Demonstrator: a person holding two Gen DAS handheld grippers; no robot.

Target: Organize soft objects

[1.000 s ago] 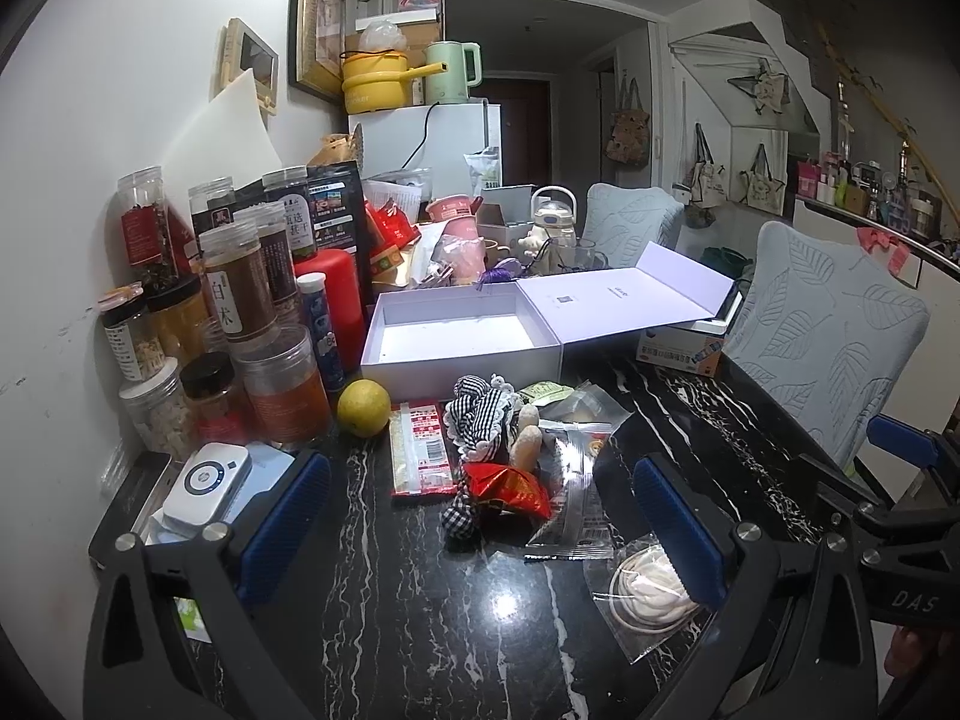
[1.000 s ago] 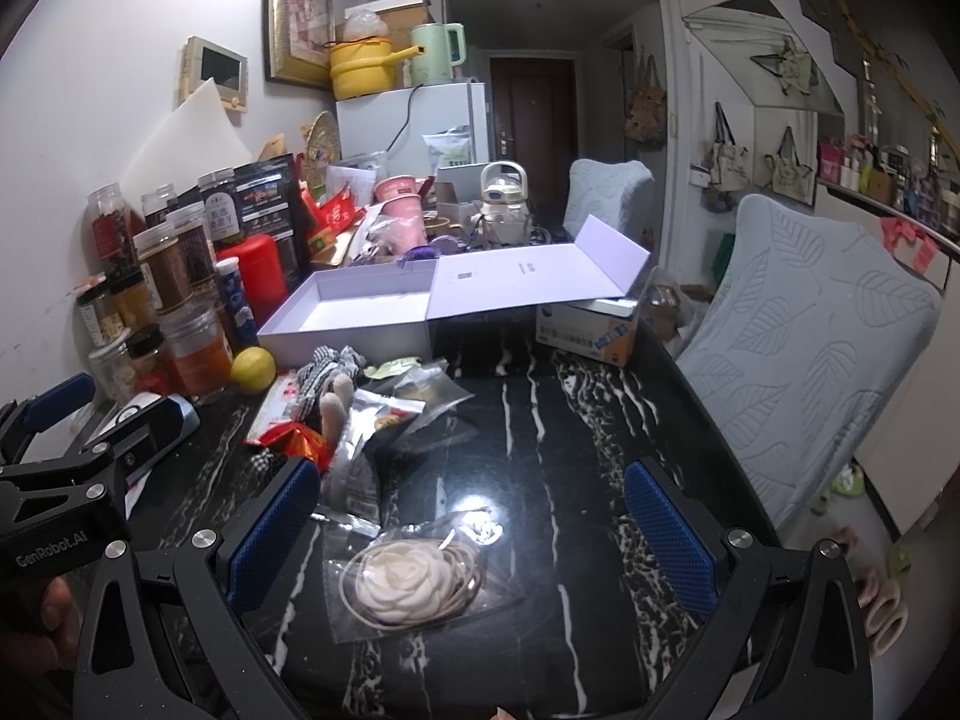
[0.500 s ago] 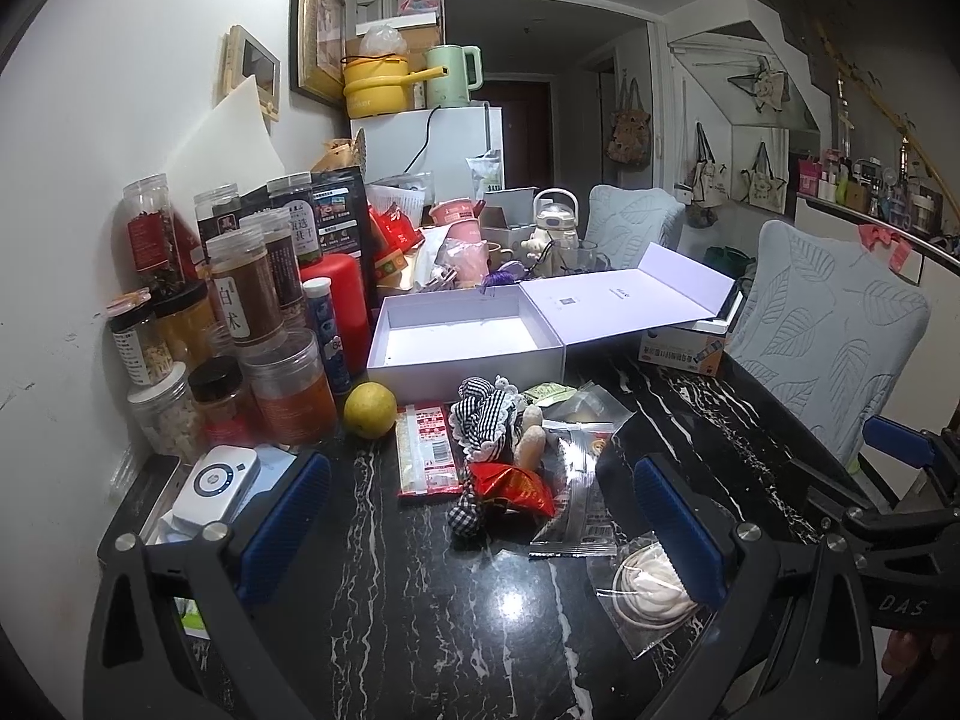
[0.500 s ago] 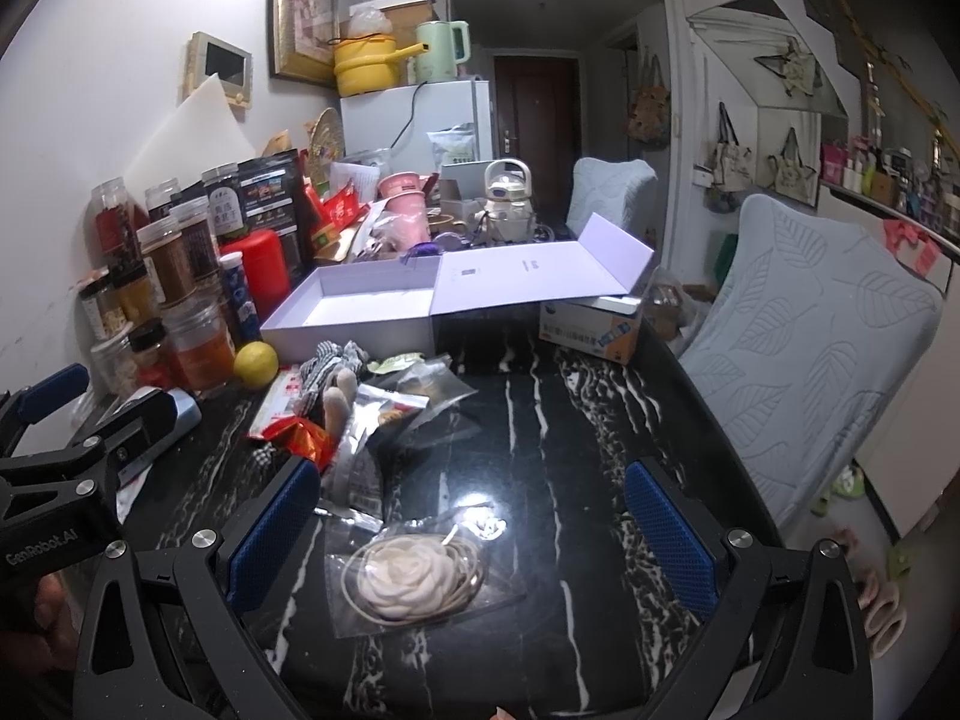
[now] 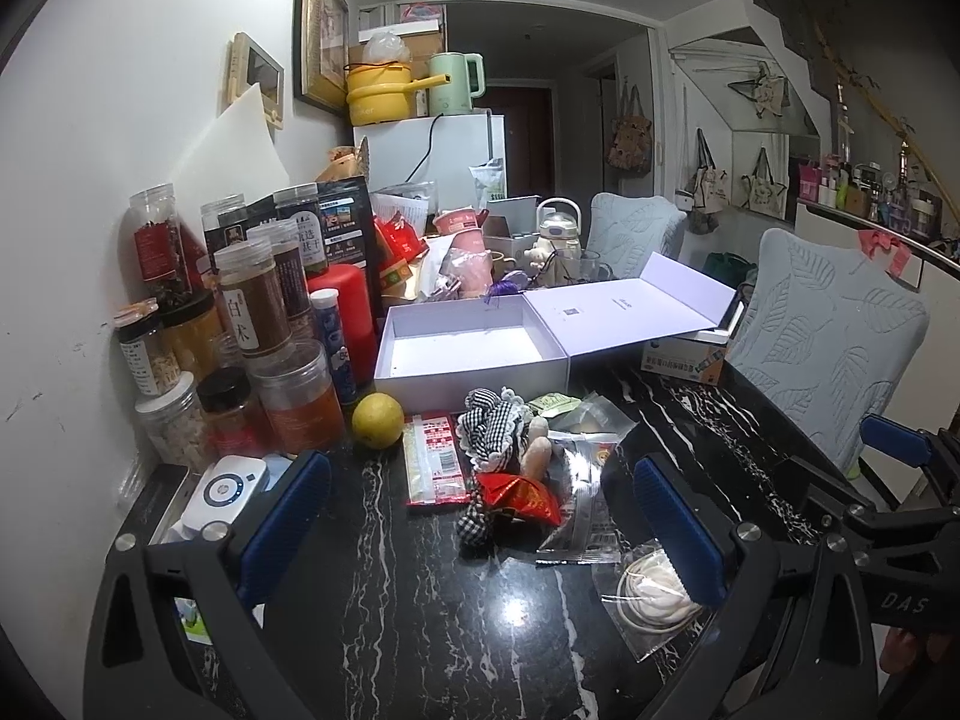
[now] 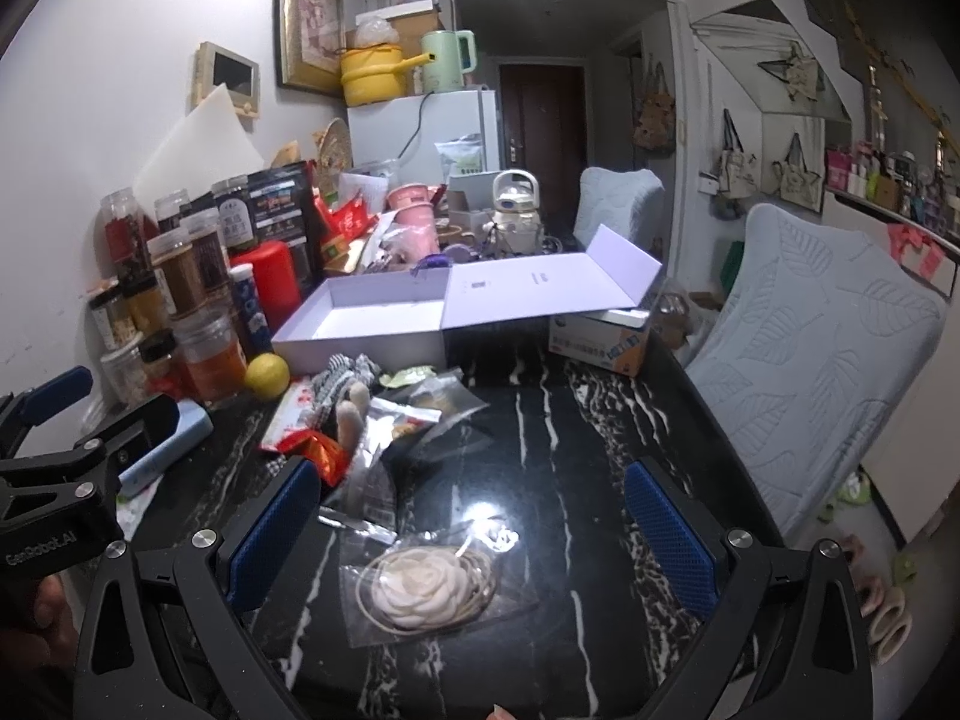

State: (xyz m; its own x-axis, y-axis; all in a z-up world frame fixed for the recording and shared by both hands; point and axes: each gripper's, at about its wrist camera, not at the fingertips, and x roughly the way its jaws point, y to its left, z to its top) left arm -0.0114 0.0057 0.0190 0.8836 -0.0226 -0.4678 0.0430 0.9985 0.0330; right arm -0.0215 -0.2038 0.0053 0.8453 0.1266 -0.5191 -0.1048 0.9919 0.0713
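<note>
Hovering above the black marble table [image 5: 420, 612], the left tool [image 5: 480, 516] is held wide apart with nothing gripped. The right tool [image 6: 474, 516] is likewise spread wide and empty. The lilac box [image 5: 474, 348] is taken as landmark: it lies open. Just in front of it, a checkered soft toy [image 5: 498, 420] rests among packets. Nearer than the box, a bagged cream fabric flower [image 6: 420, 588] lies between the right tool's fingers [image 6: 270, 528].

Checkered cloth doll [image 5: 489, 420] before open lavender box [image 5: 474, 354]
</note>
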